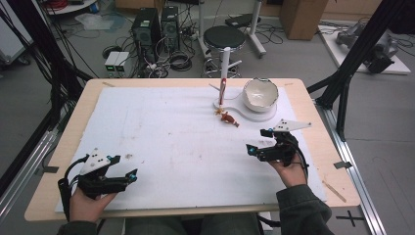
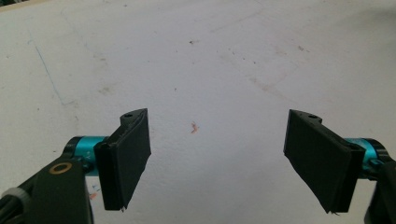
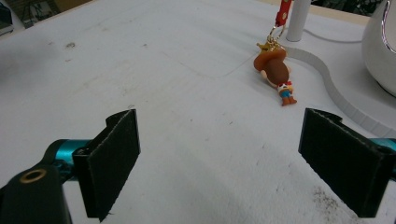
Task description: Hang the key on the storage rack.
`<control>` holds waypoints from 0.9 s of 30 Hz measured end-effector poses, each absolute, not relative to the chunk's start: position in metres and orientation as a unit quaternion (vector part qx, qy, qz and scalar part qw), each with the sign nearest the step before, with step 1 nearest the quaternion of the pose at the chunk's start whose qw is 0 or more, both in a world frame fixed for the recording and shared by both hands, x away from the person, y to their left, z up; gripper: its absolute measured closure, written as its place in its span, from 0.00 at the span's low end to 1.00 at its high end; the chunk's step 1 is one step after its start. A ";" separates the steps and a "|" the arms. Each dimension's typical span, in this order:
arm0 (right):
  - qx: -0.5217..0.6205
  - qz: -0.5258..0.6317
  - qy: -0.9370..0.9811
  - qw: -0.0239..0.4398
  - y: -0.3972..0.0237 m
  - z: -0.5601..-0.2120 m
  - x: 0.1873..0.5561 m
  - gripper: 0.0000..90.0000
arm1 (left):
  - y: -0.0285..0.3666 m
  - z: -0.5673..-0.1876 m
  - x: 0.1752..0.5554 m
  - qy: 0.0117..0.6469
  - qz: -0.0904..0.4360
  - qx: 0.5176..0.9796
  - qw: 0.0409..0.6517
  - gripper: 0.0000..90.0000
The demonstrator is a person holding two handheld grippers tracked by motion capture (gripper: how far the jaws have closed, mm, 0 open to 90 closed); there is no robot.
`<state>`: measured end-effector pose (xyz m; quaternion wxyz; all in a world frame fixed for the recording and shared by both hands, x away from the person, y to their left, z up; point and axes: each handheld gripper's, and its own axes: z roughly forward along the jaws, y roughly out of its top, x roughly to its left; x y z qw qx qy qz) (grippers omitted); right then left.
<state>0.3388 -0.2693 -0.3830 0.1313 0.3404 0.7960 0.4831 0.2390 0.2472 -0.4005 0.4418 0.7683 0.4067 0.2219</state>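
A small brown cowboy figure keychain [image 1: 229, 118] lies on the white mat, its red strap [image 1: 222, 90] hanging from a white peg stand [image 1: 225, 63]. In the right gripper view the figure [image 3: 275, 73] lies ahead and right of centre, clear of the jaws. My right gripper [image 1: 258, 142] rests open on the mat, below and right of the figure. In its own view the right gripper [image 3: 219, 158] holds nothing. My left gripper [image 1: 123, 167] sits open at the near left corner, and in its own view the left gripper [image 2: 217, 158] has only bare mat between its jaws.
A white bowl [image 1: 261, 93] stands on the stand's white base [image 1: 254, 115] at the back right. The white mat [image 1: 166, 142] covers most of the wooden table [image 1: 58, 161]. Beyond the far edge are a black stool [image 1: 224, 36], computers and cables on the floor.
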 end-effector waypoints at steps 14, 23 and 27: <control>0.345 0.484 0.793 0.131 -0.284 -0.392 0.325 0.13 | 0.248 -0.402 0.240 0.405 0.220 0.771 0.439 0.26; 0.353 0.483 0.791 0.130 -0.292 -0.397 0.319 0.13 | 0.248 -0.402 0.240 0.405 0.218 0.771 0.440 0.26; 0.351 0.482 0.792 0.132 -0.295 -0.398 0.315 0.13 | 0.248 -0.403 0.240 0.405 0.216 0.772 0.440 0.26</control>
